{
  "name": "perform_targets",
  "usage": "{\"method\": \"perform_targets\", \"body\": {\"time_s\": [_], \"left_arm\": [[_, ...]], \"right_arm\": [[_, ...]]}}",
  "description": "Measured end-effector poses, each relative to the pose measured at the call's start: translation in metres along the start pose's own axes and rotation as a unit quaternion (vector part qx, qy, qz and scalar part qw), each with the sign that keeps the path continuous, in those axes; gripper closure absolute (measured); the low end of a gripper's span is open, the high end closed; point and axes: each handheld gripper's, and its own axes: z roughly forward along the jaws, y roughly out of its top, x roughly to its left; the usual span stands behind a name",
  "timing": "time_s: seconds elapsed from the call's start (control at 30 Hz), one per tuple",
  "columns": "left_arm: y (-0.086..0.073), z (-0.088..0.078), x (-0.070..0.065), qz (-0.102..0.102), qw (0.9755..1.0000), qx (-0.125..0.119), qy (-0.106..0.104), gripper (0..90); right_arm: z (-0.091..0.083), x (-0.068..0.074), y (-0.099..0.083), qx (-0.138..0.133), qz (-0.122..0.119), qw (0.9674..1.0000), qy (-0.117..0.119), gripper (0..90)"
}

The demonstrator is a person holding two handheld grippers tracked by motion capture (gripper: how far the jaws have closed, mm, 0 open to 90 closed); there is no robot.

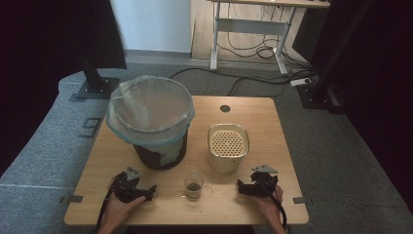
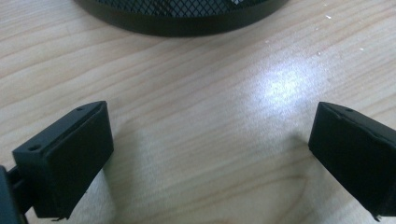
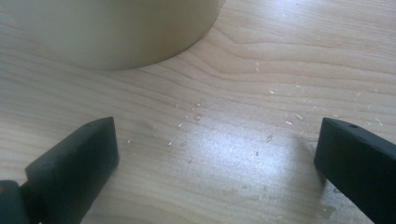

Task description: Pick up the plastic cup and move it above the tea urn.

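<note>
Both grippers rest on the table (image 1: 272,122), jaws wide apart and holding nothing: the left gripper (image 1: 146,190) near the bin (image 1: 151,122), the right gripper (image 1: 243,187) beside the cream strainer pot (image 1: 228,146). Between them stands a glass (image 1: 194,185) with dark dregs. A likely start is lifting the glass; grasp it low and square. The right gripper view shows fine crumbs (image 3: 187,114) the high view misses.
</note>
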Motion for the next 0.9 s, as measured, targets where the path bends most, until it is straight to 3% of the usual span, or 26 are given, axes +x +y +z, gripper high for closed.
{"method": "perform_targets", "body": {"time_s": [0.07, 0.17, 0.2, 0.27, 0.33, 0.37, 0.4, 0.47, 0.5, 0.6, 0.73, 0.77, 0.8, 0.83, 0.87, 0.9], "left_arm": [[-0.001, -0.001, 0.001, 0.001, 1.0000, 0.000, -0.002, 0.0], [-0.002, -0.002, 0.004, -0.005, 1.0000, -0.004, -0.004, 0.3], [-0.002, -0.003, 0.004, -0.008, 0.9999, -0.006, -0.004, 1.1], [-0.002, -0.004, 0.005, -0.010, 0.9999, -0.006, -0.007, 2.1], [-0.002, -0.004, 0.005, -0.011, 0.9999, -0.006, -0.009, 2.4], [-0.002, -0.006, 0.004, -0.012, 0.9999, -0.008, -0.007, 3.0], [-0.002, -0.006, 0.004, -0.012, 0.9999, -0.008, -0.007, 3.6], [-0.003, -0.008, 0.004, -0.010, 0.9999, -0.009, -0.005, 4.4], [-0.003, -0.009, 0.003, -0.010, 0.9999, -0.011, -0.005, 5.0], [-0.004, -0.010, 0.003, -0.006, 0.9999, -0.011, -0.008, 6.0], [-0.005, -0.008, 0.002, -0.003, 0.9999, -0.008, -0.012, 6.6], [-0.004, -0.007, 0.001, -0.003, 0.9999, -0.008, -0.013, 6.6], [-0.004, -0.007, 0.001, -0.003, 0.9999, -0.008, -0.013, 6.8], [-0.004, -0.007, 0.000, -0.004, 0.9998, -0.008, -0.016, 6.9], [-0.004, -0.007, 0.000, -0.004, 0.9998, -0.008, -0.016, 6.9], [-0.005, -0.008, -0.001, -0.004, 0.9998, -0.008, -0.018, 6.9]], "right_arm": [[-0.002, 0.001, -0.001, -0.010, -0.001, 0.9999, 0.002, 1.2], [-0.013, 0.004, -0.001, -0.047, -0.001, 0.9987, 0.019, 3.9], [-0.021, 0.010, -0.002, -0.072, -0.009, 0.9965, 0.043, 6.0], [-0.029, 0.018, -0.003, -0.092, -0.018, 0.9934, 0.066, 7.8], [-0.032, 0.023, -0.003, -0.101, -0.021, 0.9917, 0.077, 8.4], [-0.037, 0.033, -0.004, -0.119, -0.031, 0.9881, 0.092, 10.3], [-0.037, 0.033, -0.004, -0.119, -0.031, 0.9881, 0.092, 10.3], [-0.040, 0.043, -0.003, -0.129, -0.040, 0.9847, 0.110, 12.0], [-0.040, 0.053, -0.002, -0.132, -0.060, 0.9837, 0.107, 12.8], [-0.038, 0.059, -0.003, -0.129, -0.069, 0.9839, 0.103, 13.0], [-0.033, 0.063, -0.001, -0.120, -0.066, 0.9829, 0.123, 13.0], [-0.033, 0.067, 0.000, -0.122, -0.068, 0.9806, 0.137, 13.0], [-0.033, 0.067, 0.000, -0.122, -0.068, 0.9806, 0.137, 13.0], [-0.033, 0.071, 0.000, -0.125, -0.064, 0.9780, 0.154, 13.1], [-0.033, 0.071, 0.000, -0.125, -0.064, 0.9780, 0.154, 13.1], [-0.033, 0.077, 0.001, -0.129, -0.065, 0.9749, 0.169, 13.2]]}}
